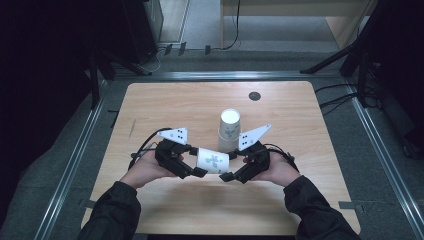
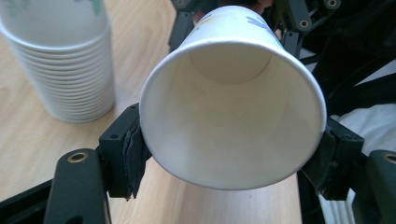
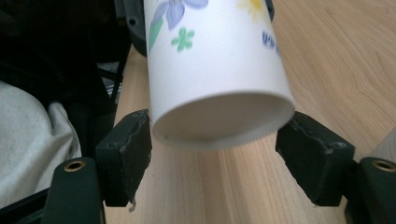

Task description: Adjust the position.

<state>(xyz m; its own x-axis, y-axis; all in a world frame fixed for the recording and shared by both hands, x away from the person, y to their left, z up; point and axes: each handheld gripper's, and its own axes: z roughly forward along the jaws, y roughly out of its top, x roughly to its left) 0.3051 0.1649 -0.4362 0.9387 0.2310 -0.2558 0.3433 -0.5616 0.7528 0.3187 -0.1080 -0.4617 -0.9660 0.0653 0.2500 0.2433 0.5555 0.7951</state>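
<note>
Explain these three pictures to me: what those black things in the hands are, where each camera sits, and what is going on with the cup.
A person holds a black two-jaw tool in each hand. One camera looks down from above; the other two ride on the tools.

On the wooden table stands a stack of paper cups.

The left tool clamps the rim end of a single flowered paper cup, held sideways over the table.

The right tool is at the cup's base. Its pads stand just clear of the cup, so only the left tool holds it.

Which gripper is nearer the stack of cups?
Right. The right gripper is just below the stack; the left gripper, clamped on the loose cup's mouth, sits farther off to its left.
</note>
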